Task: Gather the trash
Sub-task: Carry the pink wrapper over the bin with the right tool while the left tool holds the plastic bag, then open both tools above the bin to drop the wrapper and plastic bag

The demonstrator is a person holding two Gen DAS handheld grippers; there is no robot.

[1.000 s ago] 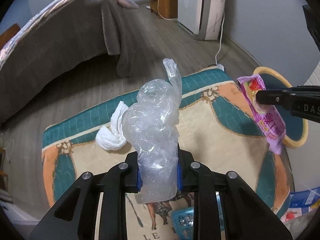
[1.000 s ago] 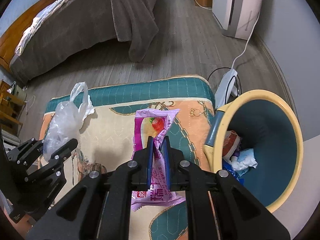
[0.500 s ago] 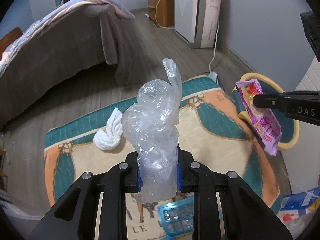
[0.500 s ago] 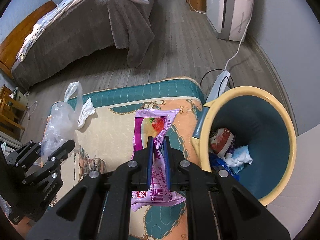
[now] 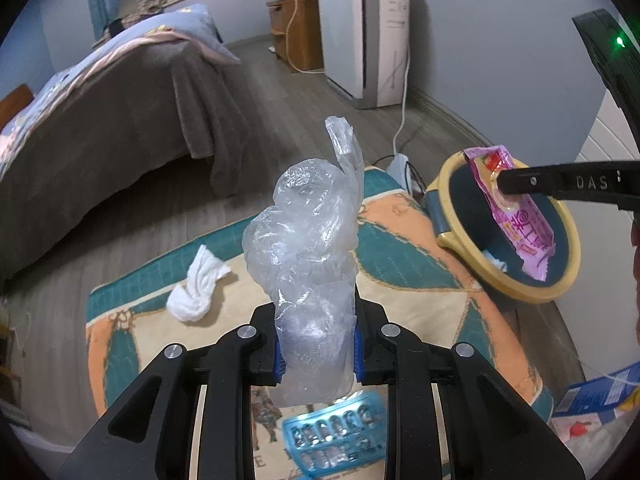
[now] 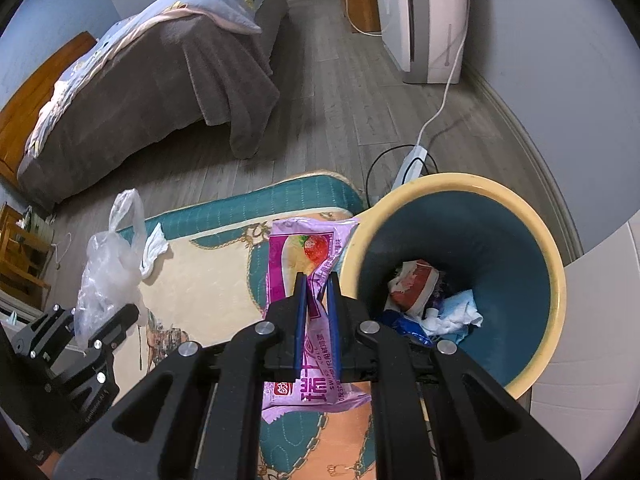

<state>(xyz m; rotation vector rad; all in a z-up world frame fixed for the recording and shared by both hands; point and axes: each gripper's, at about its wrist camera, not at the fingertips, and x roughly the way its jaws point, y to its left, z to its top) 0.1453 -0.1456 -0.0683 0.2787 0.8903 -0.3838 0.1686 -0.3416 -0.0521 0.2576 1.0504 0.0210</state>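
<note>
The pink snack wrapper [image 6: 298, 280] is hanging pinched in the right claw [image 6: 317, 288], whose jaws are pressing nearly together on it; its upper end is overlapping the near rim of the trash bin [image 6: 556, 280], while its lower part is dangling over the rug [image 6: 208, 280]. Inside the bin, crumpled paper and packaging [image 6: 424, 300] are lying at the bottom. To the left of the bin, the left claw [image 5: 316, 344] is gripping a crumpled clear plastic bag [image 5: 308, 240], its blue pads squeezing the bag's lower part while the rest is standing up above the jaws. Farther left of the bin, a white tissue [image 5: 196, 286] is lying on the rug, and a blue blister pack [image 5: 336, 436] is resting on the rug under the left claw. Beyond the bin, a white power strip [image 6: 412, 160] is sitting on the wooden floor [image 6: 320, 100]. A bed [image 6: 140, 80] is standing well away from the bin.
</note>
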